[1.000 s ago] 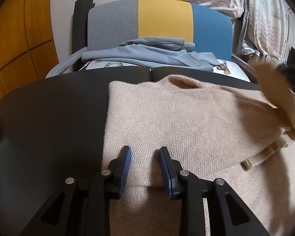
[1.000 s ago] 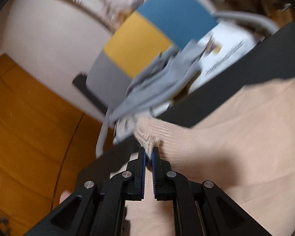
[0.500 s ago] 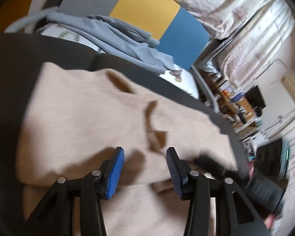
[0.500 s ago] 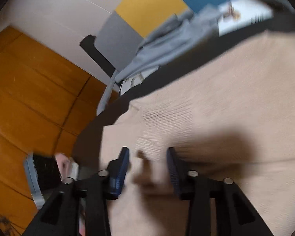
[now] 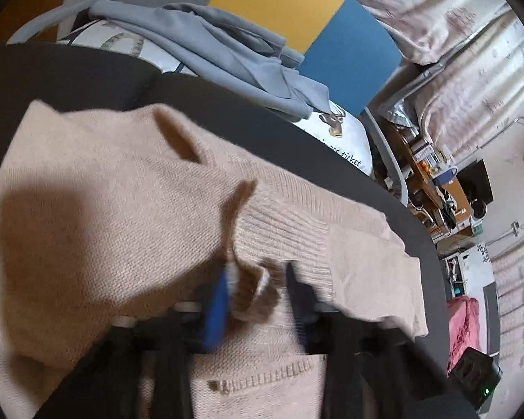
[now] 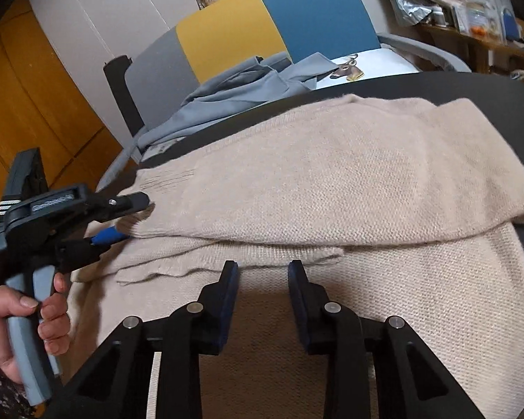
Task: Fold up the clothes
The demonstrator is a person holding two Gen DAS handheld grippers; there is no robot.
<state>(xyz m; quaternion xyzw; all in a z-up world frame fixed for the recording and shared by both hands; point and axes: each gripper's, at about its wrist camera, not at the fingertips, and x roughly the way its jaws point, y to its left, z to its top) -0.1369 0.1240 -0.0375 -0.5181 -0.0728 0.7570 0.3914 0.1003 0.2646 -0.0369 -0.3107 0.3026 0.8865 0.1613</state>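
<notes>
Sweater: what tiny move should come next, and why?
Probably nudge the right gripper forward onto the fold edge just ahead: its jaws are closing with no cloth between them yet, while the left gripper pinches the side of the sweater.

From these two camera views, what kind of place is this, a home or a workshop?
Most likely a lived-in room at home. A beige sweater lies on a dark table, a chair holds grey clothes, and bedding is piled behind.
</notes>
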